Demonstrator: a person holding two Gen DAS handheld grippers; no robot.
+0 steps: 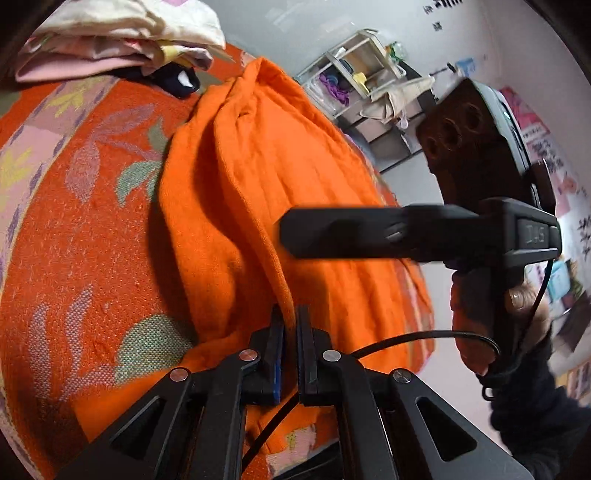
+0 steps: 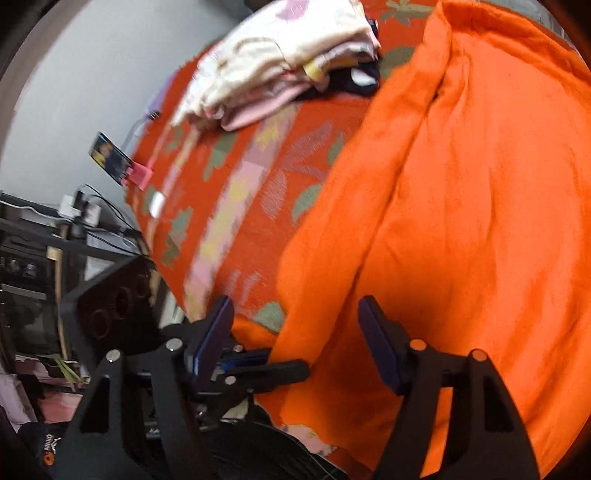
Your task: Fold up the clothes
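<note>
Left hand-held gripper (image 1: 290, 321) pinches an edge of the orange garment (image 1: 258, 177) on the bed (image 1: 74, 221) — soft, limp, light; right hand-held gripper (image 2: 295, 314), spread, should take an edge — not the middle.

A lived-in bedroom in a home. The work surface is a bed (image 1: 74, 229) under a red floral blanket, with a stack of folded clothes (image 1: 122, 40) near its far end and a phone (image 2: 110, 158) propped at its edge. Around it — an open shelf (image 1: 354, 62) stuffed with coloured cloth and a bag, a dark rack (image 2: 33, 258) carrying plugs and cables, and papers (image 1: 543, 147) stuck on the pale wall (image 1: 288, 22).
</note>
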